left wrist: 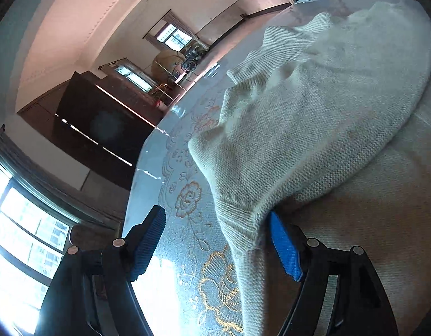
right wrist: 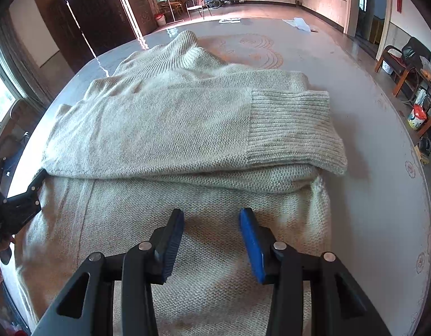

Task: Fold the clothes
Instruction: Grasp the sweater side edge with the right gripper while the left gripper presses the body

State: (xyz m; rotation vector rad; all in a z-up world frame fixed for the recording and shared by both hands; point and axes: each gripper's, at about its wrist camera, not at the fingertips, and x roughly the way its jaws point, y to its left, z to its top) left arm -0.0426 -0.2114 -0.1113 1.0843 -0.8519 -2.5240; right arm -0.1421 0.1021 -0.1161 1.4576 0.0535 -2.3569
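Observation:
A cream knit sweater [right wrist: 165, 128] lies on the round table [right wrist: 369, 145], with one sleeve folded across its body and the ribbed cuff [right wrist: 293, 128] pointing right. My right gripper [right wrist: 212, 238] is open and hovers low over the sweater's near part, holding nothing. In the left wrist view the sweater [left wrist: 313, 128] fills the right side. My left gripper [left wrist: 216, 246] is open at its left edge, and a fold of knit reaches between the fingers beside the right pad [left wrist: 285, 247]. The right wrist view shows this left gripper [right wrist: 25, 196] against the sweater's left side.
The table carries a floral embroidered cloth [left wrist: 193, 196] under a glossy cover. White papers [right wrist: 298, 23] lie at its far edge. Chairs and clutter [right wrist: 405, 64] stand to the right of the table. A dark wooden door [right wrist: 97, 14] and a bright window [left wrist: 22, 238] are at the left.

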